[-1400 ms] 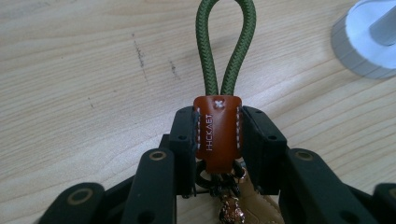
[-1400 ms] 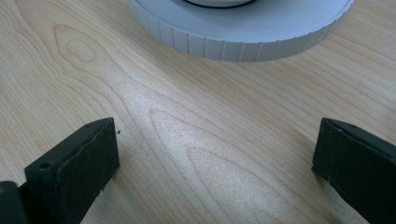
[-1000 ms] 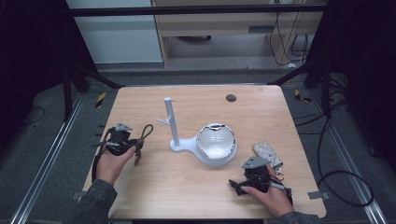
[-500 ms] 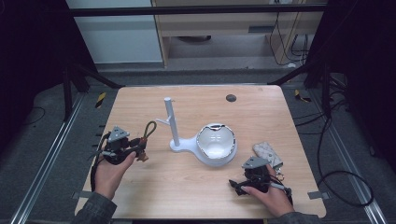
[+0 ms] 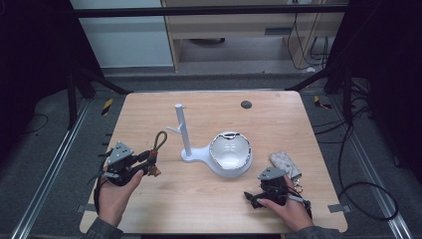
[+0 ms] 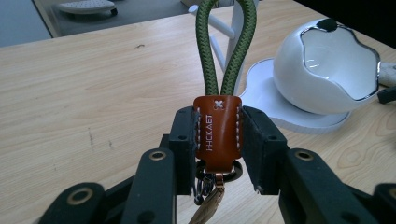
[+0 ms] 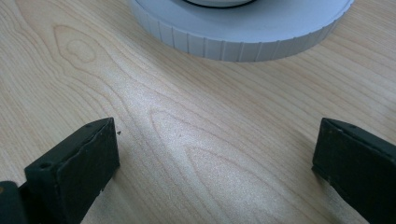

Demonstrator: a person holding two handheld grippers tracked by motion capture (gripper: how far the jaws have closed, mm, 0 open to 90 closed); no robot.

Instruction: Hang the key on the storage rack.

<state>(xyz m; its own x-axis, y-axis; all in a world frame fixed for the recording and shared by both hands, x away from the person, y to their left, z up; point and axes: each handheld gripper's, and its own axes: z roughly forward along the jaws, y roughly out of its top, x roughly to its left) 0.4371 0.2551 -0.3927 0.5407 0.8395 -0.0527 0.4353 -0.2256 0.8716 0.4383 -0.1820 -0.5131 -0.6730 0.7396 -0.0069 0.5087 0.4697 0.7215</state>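
On the left side of the table (image 5: 209, 204), the left gripper (image 5: 149, 163) is pinching the brown leather tab of a keychain (image 6: 217, 133), its green cord loop pointing toward the white stand (image 5: 185, 139). Compared with a second ago it's drifted nearer and a bit right. Near right, the right gripper (image 5: 259, 198) stays put, jaws spread wide over bare wood
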